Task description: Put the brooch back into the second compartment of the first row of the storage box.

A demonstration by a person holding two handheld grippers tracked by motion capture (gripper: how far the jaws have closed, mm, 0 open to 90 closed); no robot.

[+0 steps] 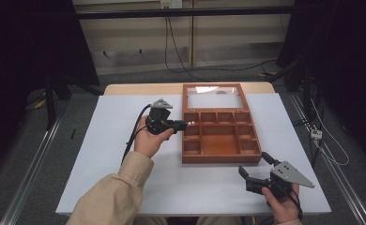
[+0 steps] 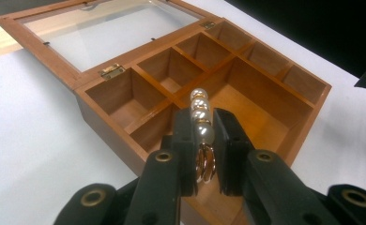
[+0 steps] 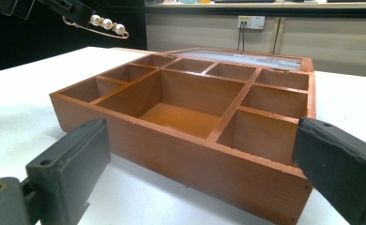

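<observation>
My left gripper (image 1: 183, 125) (image 2: 203, 118) is shut on a gold pin strung with pearls (image 2: 201, 105) (image 3: 107, 24). It holds the pin just above the left edge of an open wooden compartment box (image 1: 221, 159) (image 2: 103, 133) (image 3: 125, 119). The pearls point toward the small left-hand compartments, and a gold loop hangs between the jaws. All the box's compartments look empty. My right gripper (image 1: 256, 165) (image 3: 204, 161) rests low at the box's near right corner, jaws wide open with nothing between them, aimed at the front wall.
The box's glass lid (image 1: 186, 96) (image 2: 101, 28) lies folded back flat on the far side of the white table (image 1: 115, 140). Cables trail across the floor beyond the table. Dark stands flank both sides.
</observation>
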